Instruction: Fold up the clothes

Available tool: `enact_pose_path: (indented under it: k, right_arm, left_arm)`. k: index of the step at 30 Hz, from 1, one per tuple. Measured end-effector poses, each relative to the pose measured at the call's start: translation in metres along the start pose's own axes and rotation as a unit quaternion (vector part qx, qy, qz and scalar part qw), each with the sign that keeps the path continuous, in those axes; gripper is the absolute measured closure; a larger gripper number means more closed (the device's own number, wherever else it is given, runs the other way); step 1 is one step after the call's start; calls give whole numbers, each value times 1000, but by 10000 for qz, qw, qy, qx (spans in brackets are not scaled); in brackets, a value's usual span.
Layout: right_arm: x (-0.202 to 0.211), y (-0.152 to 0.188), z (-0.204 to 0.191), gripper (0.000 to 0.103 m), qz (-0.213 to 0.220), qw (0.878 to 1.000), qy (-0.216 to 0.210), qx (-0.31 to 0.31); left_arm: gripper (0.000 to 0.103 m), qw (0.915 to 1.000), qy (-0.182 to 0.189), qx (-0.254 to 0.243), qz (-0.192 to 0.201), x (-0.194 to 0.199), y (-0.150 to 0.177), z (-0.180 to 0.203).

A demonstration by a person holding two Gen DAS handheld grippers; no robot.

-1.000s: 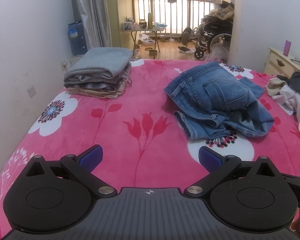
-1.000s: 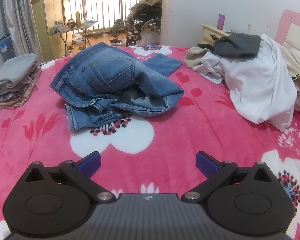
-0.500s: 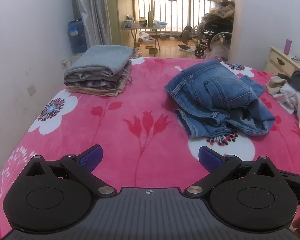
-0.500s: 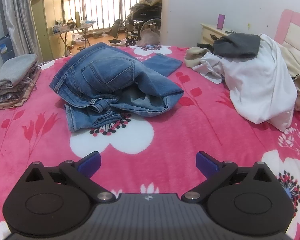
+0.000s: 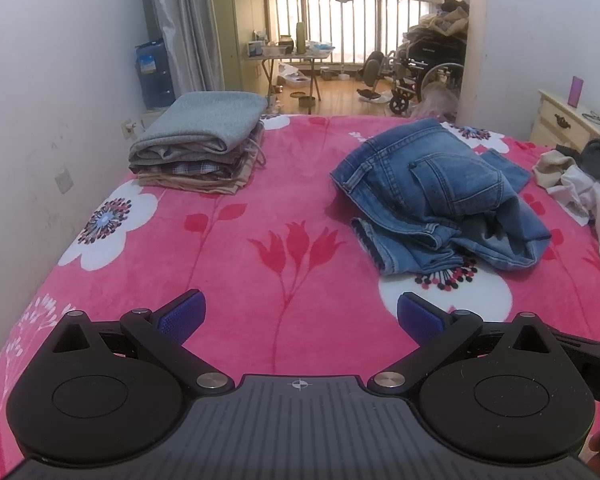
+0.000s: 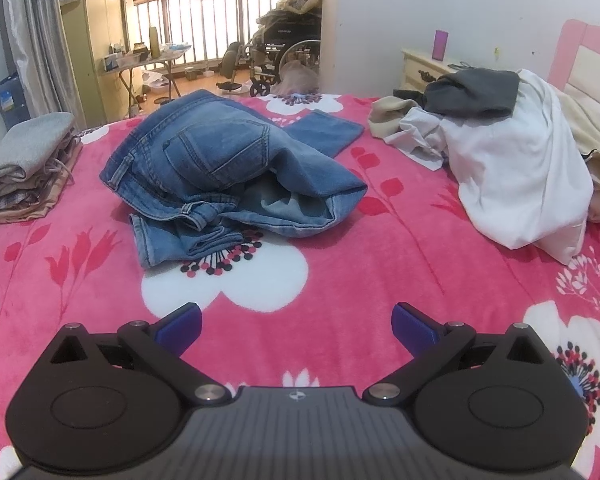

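Note:
A crumpled pair of blue jeans [image 5: 432,196] lies on the pink flowered bed cover [image 5: 228,248], right of centre in the left wrist view and left of centre in the right wrist view [image 6: 220,176]. My left gripper [image 5: 300,316] is open and empty, held above the bed well short of the jeans. My right gripper [image 6: 296,324] is also open and empty, over a white flower print in front of the jeans. A stack of folded clothes [image 5: 200,144] with a grey piece on top sits at the far left of the bed and also shows in the right wrist view [image 6: 24,168].
A heap of unfolded clothes [image 6: 512,160], white, dark grey and beige, lies at the right by the pink headboard [image 6: 584,60]. A cream nightstand [image 5: 568,124] stands at the right wall. A white wall [image 5: 40,120] borders the bed's left side. A wheelchair [image 5: 424,68] stands beyond the bed.
Both grippers stay open and empty. The left view has shifted slightly, with the jeans a little farther off; the right view is almost unchanged.

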State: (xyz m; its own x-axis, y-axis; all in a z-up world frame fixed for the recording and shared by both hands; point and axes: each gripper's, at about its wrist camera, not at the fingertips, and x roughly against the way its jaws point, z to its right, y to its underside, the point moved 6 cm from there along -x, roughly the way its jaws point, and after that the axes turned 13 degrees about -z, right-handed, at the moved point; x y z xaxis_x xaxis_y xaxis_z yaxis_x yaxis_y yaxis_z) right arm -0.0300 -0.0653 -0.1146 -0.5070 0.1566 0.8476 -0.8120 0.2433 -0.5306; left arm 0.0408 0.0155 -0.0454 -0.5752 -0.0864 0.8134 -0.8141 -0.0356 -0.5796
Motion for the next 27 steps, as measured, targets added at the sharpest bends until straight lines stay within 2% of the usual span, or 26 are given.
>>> enact_pose_path:
  k: [27]
  right_arm:
    - [-1, 0, 0, 0, 50, 10000, 30, 10]
  left_arm:
    - [0, 10000, -17, -38, -30, -1, 2, 1]
